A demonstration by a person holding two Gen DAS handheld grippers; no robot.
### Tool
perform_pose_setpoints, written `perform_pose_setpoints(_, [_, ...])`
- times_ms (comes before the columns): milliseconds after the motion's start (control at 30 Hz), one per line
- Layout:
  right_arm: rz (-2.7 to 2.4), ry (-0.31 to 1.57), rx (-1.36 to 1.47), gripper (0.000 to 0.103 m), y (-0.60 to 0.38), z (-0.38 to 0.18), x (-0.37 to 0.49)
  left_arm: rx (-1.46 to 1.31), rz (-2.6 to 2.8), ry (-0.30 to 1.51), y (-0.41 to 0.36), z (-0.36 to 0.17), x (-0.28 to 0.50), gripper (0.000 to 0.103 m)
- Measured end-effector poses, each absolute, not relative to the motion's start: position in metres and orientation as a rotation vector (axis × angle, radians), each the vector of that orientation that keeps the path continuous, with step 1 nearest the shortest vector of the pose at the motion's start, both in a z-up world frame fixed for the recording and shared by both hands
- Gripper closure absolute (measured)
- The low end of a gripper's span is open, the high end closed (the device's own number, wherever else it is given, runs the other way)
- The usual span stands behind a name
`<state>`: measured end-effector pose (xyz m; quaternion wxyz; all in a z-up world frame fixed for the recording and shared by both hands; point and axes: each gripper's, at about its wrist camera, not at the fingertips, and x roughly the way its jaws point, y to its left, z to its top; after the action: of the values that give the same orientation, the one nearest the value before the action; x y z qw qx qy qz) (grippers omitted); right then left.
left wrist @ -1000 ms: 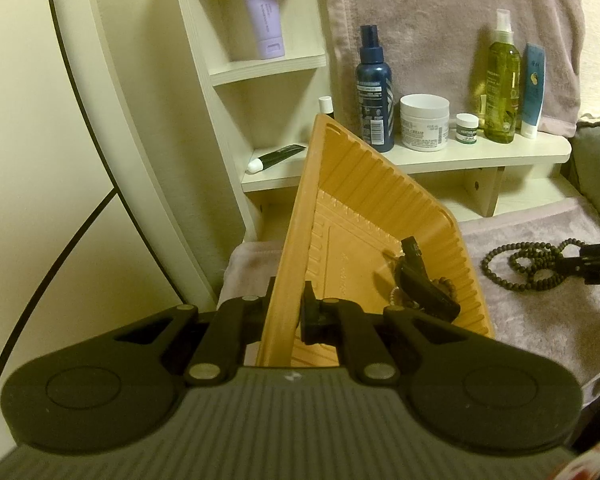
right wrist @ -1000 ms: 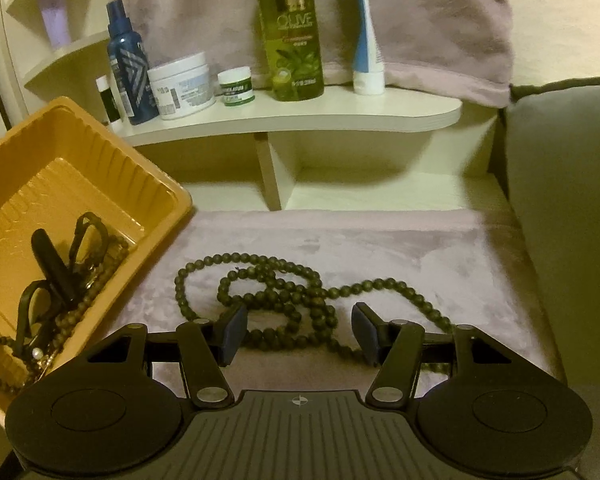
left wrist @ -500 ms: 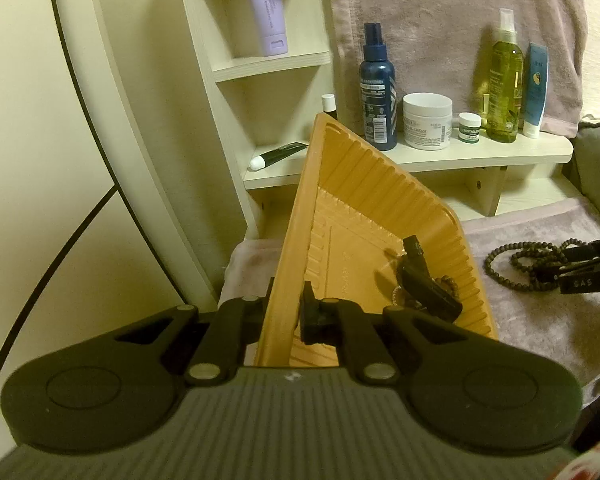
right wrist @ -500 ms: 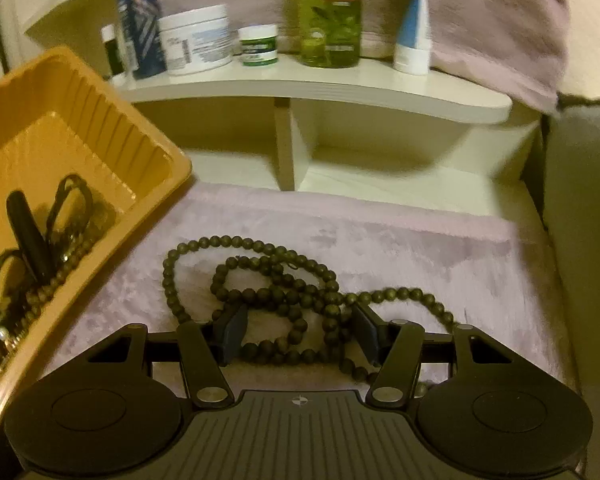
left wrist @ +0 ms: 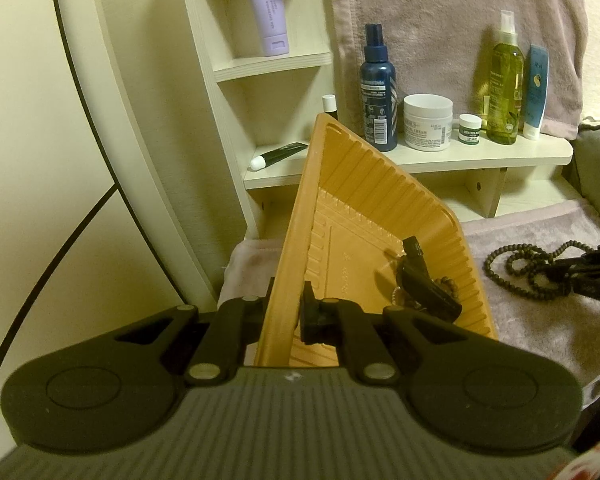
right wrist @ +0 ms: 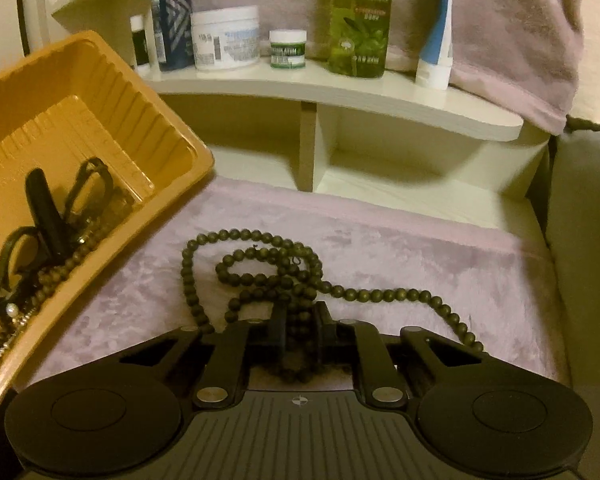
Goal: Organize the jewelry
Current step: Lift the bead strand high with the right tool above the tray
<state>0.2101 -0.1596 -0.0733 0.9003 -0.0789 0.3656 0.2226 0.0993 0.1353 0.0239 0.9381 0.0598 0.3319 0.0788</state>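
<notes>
With a clip and some beads already lying in the tray (right wrist: 172, 136), held tilted by the left tongs (left wrist: 288, 312) pinching its rim, the right tongs (right wrist: 298, 330) pinch the last necklace (right wrist: 260, 264), on the cloth (right wrist: 400, 248) at the tray's three o'clock.

Matte black claw (right wrist: 299, 338), ribbed grey body, silver pivot screws, round discs.

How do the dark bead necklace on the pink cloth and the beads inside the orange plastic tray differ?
The dark bead necklace lies spread in loops on the pink cloth; the tray beads lie bunched in the orange plastic tray, mixed with black clips. The right gripper is shut on the necklace; nothing grips the tray beads. Both are round-bead strings.
</notes>
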Motion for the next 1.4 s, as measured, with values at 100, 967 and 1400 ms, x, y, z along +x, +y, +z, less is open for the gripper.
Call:
perform_pose_setpoints(100, [0.464, 0.713, -0.155, 0.096, -0.163, -0.060, 0.202, 0.119, 0.163, 0.678, 0.136, 0.024, 0.099, 0.096])
perform_pose_setpoints(967, [0.559, 0.242, -0.193, 0.096, -0.155, 0.140, 0.145, 0.094, 0.162, 0.680, 0.141, 0.022, 0.096, 0.096])
perform_pose_setpoints(1400, [0.671, 0.073, -0.177, 0.096, -0.117, 0.223, 0.144, 0.082, 0.159, 0.683, 0.144, 0.021, 0.096, 0.096])
